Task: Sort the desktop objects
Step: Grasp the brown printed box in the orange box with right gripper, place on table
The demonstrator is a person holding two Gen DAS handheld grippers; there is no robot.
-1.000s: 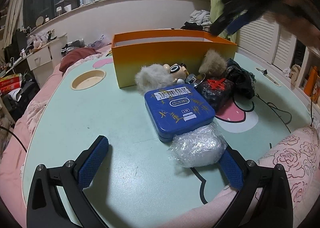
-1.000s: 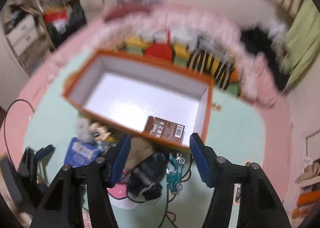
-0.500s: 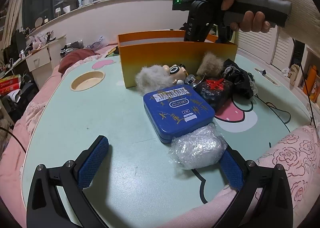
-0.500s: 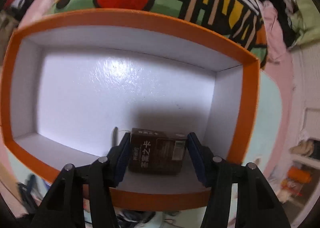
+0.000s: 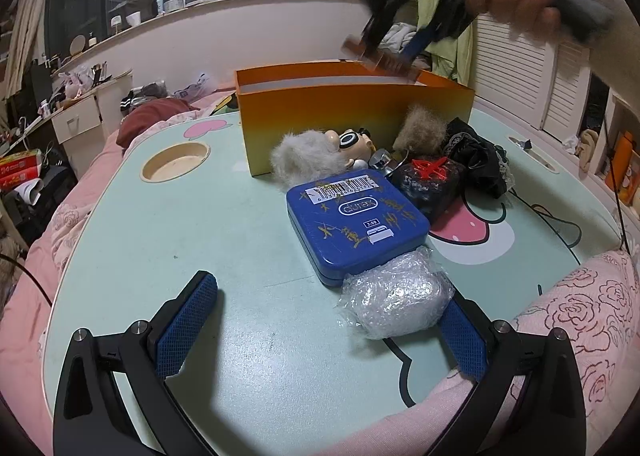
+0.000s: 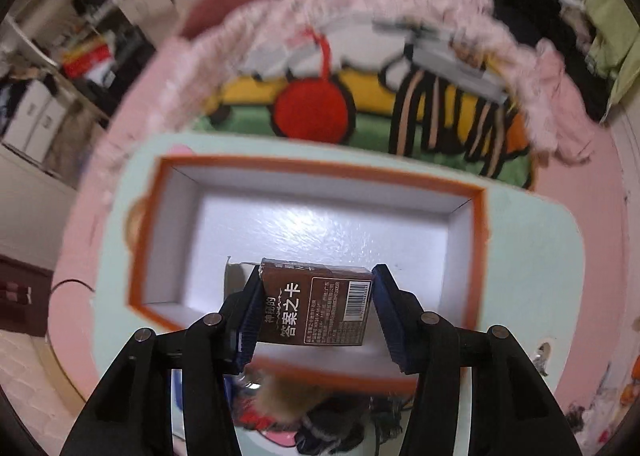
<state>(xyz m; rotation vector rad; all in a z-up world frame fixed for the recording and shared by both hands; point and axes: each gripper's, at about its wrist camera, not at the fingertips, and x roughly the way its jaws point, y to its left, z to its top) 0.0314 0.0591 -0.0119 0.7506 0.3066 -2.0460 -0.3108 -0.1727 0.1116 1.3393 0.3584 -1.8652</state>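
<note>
Overhead, the right tool, closing, grips the brown card box crosswise above the orange box.

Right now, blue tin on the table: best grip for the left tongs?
Take the blue tin across its two long side edges, coming from above. It lies flat with a low rim. The bubble-wrap bundle touches its near corner, so grip further up.
</note>
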